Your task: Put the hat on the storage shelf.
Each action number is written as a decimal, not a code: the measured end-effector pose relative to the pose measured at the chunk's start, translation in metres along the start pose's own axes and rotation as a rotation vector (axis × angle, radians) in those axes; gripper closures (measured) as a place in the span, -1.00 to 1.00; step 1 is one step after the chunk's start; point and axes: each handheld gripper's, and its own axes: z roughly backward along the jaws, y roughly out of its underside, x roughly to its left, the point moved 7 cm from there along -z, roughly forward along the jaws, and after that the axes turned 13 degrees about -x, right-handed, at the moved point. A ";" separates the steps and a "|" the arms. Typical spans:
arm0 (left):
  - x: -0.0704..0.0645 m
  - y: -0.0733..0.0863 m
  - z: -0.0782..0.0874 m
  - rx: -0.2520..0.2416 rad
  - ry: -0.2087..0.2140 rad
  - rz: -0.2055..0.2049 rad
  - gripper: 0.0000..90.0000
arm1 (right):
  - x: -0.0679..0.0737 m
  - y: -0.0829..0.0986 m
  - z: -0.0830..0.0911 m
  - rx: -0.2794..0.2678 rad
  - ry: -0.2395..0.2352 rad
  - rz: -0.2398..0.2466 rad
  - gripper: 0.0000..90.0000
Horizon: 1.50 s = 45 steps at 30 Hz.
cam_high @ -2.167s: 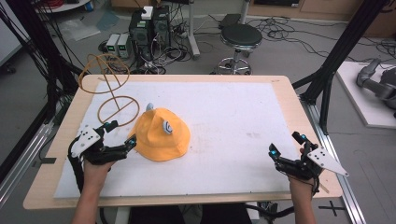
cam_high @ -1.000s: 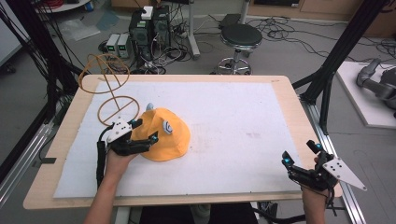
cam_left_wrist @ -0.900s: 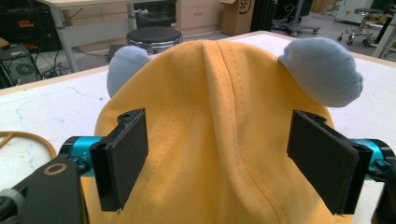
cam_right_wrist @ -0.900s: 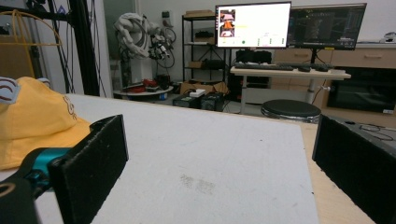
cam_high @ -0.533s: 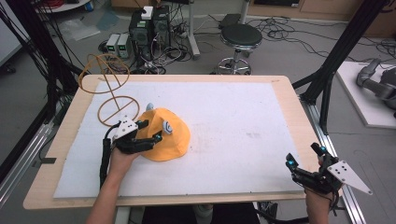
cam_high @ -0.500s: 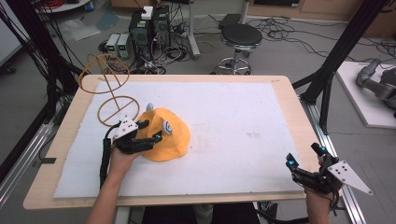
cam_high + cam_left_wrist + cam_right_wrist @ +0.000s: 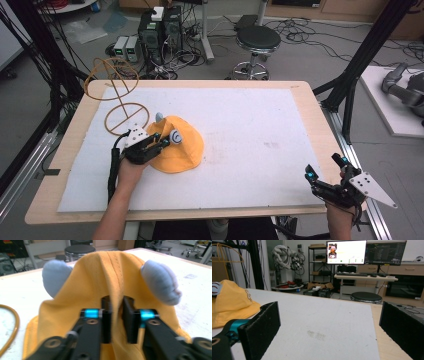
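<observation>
soft yellow-orange fabric hat: warm yellow-orange all over, two pale grey-blue padded ears, one showing a white spiral mark in the high view; dark lettering on its side in the right gripper view.
left black two-jaw gripper: black jaws, bright cyan bands behind them, white plate on top in the high view.
right black two-jaw gripper: black, cyan spots at the tips, light grey three-cornered plate with dark dots.
white felt-like mat: off-white, faint grey smudges.
pale wooden table: light tan border.
thin tan wire stand: golden brown rings.
</observation>
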 end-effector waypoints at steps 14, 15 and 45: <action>-0.003 -0.007 0.003 -0.041 -0.012 -0.011 0.94 | 0.001 0.002 -0.002 0.007 -0.004 0.001 -0.93; -0.003 -0.008 0.003 -0.046 -0.012 -0.008 0.95 | 0.001 0.003 -0.002 0.008 -0.004 0.000 -0.93; -0.008 -0.116 0.027 -0.249 -0.060 -0.101 0.95 | 0.011 0.003 -0.015 0.004 -0.037 -0.002 -0.93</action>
